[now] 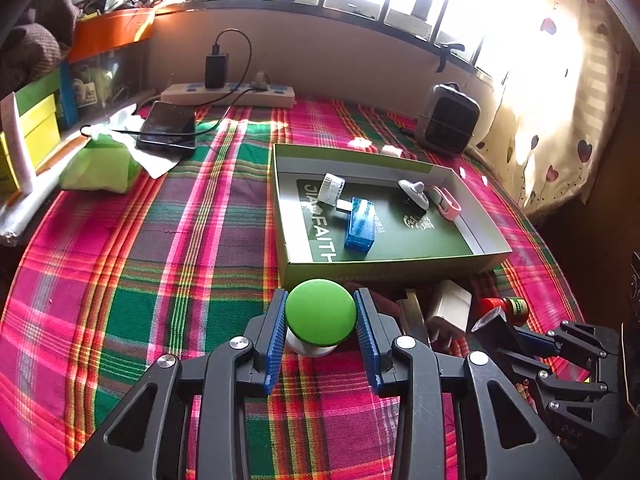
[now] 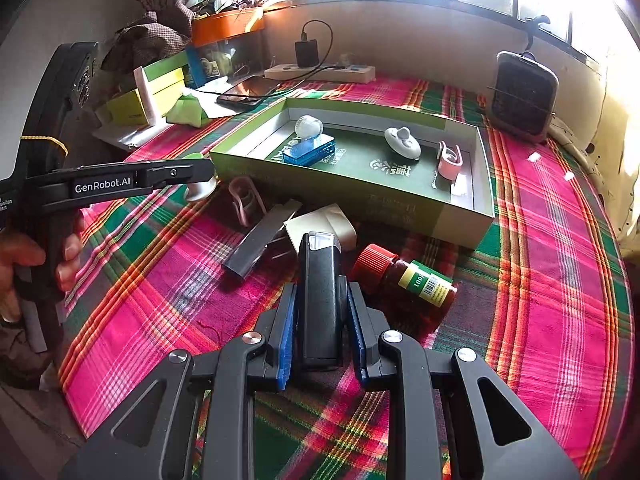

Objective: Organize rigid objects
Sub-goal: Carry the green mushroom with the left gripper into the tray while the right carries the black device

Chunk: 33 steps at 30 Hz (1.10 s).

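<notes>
Left wrist view shows the green tray [image 1: 384, 270] on the bench, toward the far right corner, already with four things in it: a blue case [image 1: 360, 224], a white cap [image 1: 333, 187], a white knob [image 1: 416, 193] and a pink clip [image 1: 446, 202]. The left tool [image 1: 320, 316] clamps a green-lidded jar [image 1: 320, 310] just before the tray's near wall. The right tool [image 2: 322, 312] is closed on a black lighter-like block [image 2: 320, 296]. Left on the cloth — a red-capped bottle [image 2: 404, 280], a white plug [image 2: 324, 222], a grey bar [image 2: 260, 244]. Roughly half done, I judge.
</notes>
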### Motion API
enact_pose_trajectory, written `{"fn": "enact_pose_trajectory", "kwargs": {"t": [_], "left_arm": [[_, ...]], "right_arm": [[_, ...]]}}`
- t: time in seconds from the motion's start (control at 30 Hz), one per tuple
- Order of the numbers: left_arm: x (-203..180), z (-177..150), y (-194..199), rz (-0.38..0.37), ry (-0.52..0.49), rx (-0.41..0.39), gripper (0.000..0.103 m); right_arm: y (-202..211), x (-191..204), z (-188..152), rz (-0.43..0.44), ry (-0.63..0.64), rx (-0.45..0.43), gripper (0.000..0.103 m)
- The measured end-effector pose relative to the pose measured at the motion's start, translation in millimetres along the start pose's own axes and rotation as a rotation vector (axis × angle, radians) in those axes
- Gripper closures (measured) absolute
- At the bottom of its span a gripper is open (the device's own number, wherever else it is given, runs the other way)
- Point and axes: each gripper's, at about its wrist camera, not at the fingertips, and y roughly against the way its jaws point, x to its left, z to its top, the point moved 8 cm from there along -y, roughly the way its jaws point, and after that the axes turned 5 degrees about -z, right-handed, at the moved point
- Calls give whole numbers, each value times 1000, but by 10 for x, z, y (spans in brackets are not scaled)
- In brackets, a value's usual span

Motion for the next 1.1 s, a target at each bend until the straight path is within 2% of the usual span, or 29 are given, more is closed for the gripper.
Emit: {"fn": "enact_pose_trajectory", "kwargs": {"t": [0.67,1.1], "left_arm": [[-116,206,205,-10,-38,-52,71],[-204,438,-1,-35,-59,-33,71]], "right_arm": [[217,-78,290,-5,-24,-72,78],[161,-374,618,-43,-64,-85,78]]}}
